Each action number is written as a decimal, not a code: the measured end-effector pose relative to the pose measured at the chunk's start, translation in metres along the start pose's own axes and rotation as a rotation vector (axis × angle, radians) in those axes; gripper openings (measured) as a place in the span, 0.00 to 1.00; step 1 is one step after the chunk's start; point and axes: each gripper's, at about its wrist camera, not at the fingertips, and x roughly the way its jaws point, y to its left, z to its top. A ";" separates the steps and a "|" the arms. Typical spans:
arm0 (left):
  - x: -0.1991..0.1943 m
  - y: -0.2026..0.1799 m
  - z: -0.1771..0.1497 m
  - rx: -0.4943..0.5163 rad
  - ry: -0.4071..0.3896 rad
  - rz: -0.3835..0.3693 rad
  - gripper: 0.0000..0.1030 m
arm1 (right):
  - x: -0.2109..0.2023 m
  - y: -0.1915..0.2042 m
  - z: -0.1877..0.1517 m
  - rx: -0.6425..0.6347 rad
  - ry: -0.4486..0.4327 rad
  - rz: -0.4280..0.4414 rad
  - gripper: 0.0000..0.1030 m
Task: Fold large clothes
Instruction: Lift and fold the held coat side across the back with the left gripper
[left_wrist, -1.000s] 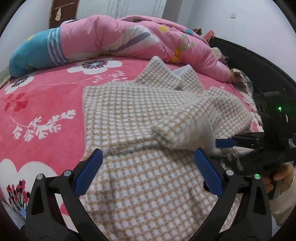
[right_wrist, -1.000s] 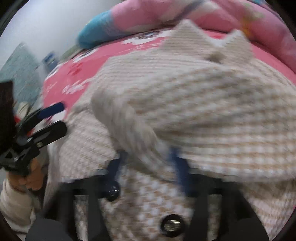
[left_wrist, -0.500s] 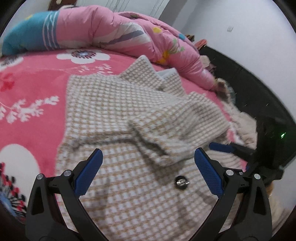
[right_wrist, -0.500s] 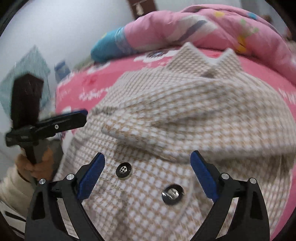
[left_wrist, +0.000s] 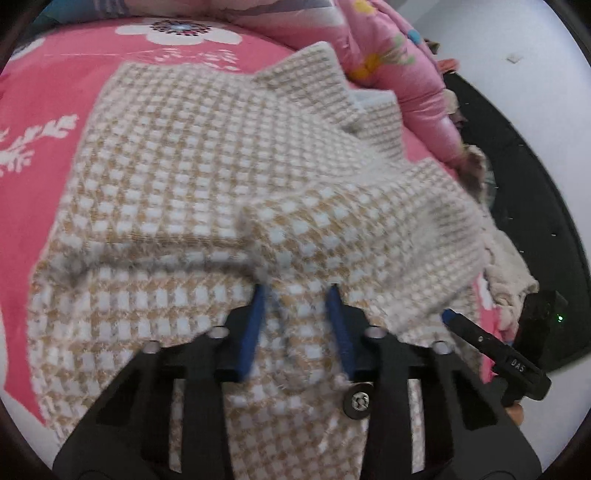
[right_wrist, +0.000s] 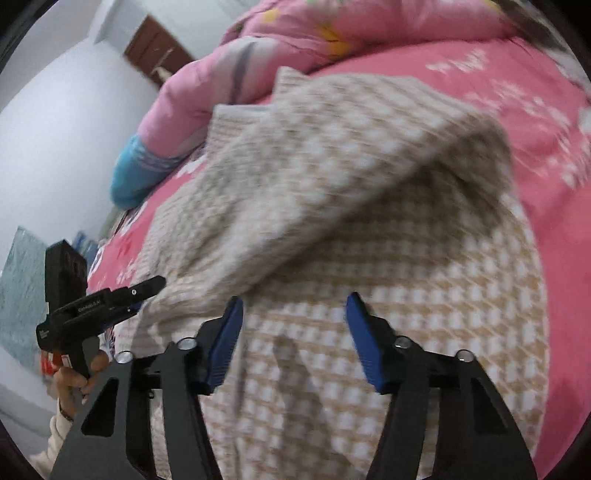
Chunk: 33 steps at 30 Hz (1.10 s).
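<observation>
A: Coat (left_wrist: 207, 177), houndstooth, spread on the pink bedsheet (left_wrist: 55, 92) ahead of both tongs. What changed?

B: Left gripper (left_wrist: 297, 325) has just been closing; a ridge of the coat's front is now pinched between its pads. A second ago it gaped above the cloth.

A: And the right gripper (right_wrist: 293, 332)?

B: Also narrowing, but released; cloth lies below, untouched. Both tilt steeply down. Likely gathering the hem to fold upward.
</observation>
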 end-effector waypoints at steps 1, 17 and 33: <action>-0.002 -0.003 0.000 0.015 -0.008 0.007 0.10 | 0.000 -0.005 0.000 0.015 0.000 0.009 0.47; -0.081 -0.042 0.110 0.238 -0.286 0.126 0.06 | -0.005 -0.008 -0.002 -0.010 0.020 0.005 0.46; -0.019 0.036 0.073 0.116 -0.120 0.174 0.06 | 0.031 -0.082 0.164 0.139 0.001 -0.188 0.41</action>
